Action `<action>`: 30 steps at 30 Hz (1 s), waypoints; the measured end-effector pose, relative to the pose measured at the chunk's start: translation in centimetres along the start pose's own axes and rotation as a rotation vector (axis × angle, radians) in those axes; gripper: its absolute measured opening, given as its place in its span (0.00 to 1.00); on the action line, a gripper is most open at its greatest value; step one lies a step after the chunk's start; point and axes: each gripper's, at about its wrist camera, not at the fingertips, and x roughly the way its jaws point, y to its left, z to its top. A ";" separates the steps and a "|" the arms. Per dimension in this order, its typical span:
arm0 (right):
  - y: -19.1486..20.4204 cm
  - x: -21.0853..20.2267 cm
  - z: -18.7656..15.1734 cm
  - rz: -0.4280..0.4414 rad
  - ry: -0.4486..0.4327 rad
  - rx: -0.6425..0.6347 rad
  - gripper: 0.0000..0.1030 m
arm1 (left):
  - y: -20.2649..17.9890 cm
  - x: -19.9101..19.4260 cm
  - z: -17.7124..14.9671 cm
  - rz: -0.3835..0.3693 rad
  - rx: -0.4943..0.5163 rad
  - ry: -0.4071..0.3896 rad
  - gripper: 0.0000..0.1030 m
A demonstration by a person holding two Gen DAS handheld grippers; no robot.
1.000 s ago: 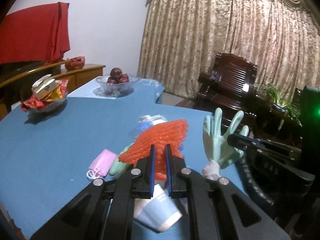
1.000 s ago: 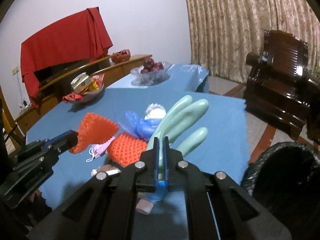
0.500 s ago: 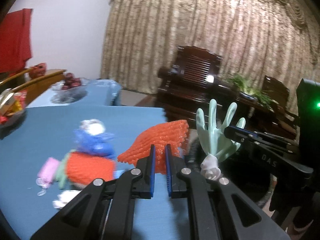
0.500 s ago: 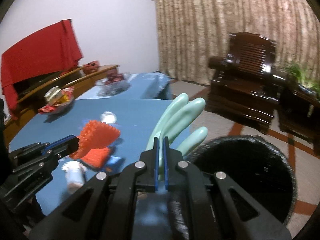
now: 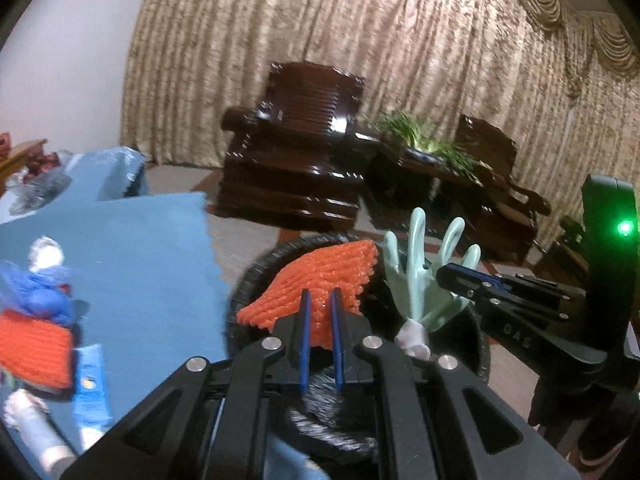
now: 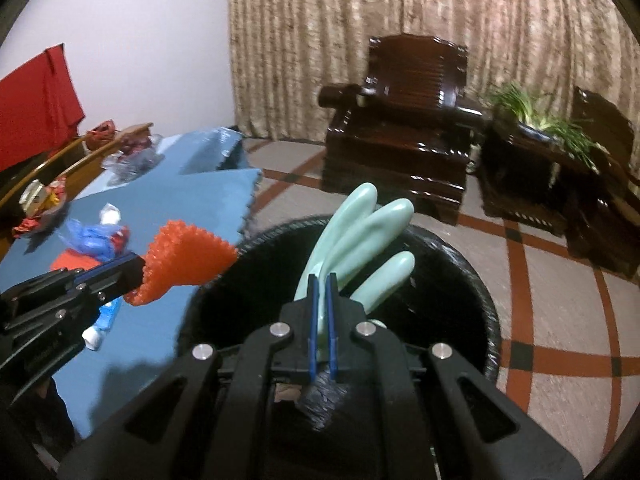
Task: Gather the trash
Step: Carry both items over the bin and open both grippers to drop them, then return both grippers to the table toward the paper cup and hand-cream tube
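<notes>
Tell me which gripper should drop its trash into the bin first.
Right. The right gripper holds the green glove squarely over the black bin opening. The left gripper holds the orange foam net nearer the bin's rim by the table.

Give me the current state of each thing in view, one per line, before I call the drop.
Left gripper: shut on the orange foam net.
Orange foam net sleeve: held above the bin.
Right gripper: shut on the glove.
Pale green rubber glove: held, fingers upright over the bin.
Black round trash bin: open, on the floor beside the table.
Second orange foam net: lying on the blue tablecloth, uncollected.
</notes>
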 end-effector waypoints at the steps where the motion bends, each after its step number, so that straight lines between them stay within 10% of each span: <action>1: -0.5 0.3 -0.4 -0.008 0.010 0.006 0.03 | -0.4 0.8 -0.1 -0.012 0.001 0.014 0.09; 8: -1.9 1.7 -2.9 -0.039 0.078 0.034 0.08 | -0.9 3.3 -1.2 -0.066 0.003 0.078 0.16; 11: -1.9 1.7 -3.4 -0.053 0.086 0.039 0.29 | -0.3 3.3 -1.5 -0.069 -0.023 0.088 0.44; 14: -1.6 1.6 -3.2 -0.059 0.081 0.043 0.39 | 0.6 2.8 -2.0 -0.050 -0.035 0.083 0.47; 20: -0.3 0.2 -2.1 -0.072 -0.004 0.030 0.91 | 2.3 -0.5 -2.3 0.069 -0.011 0.010 0.76; 30: 6.4 -0.4 0.0 0.082 -0.058 -0.008 0.94 | 7.4 -8.8 -4.0 0.360 -0.038 -0.071 0.87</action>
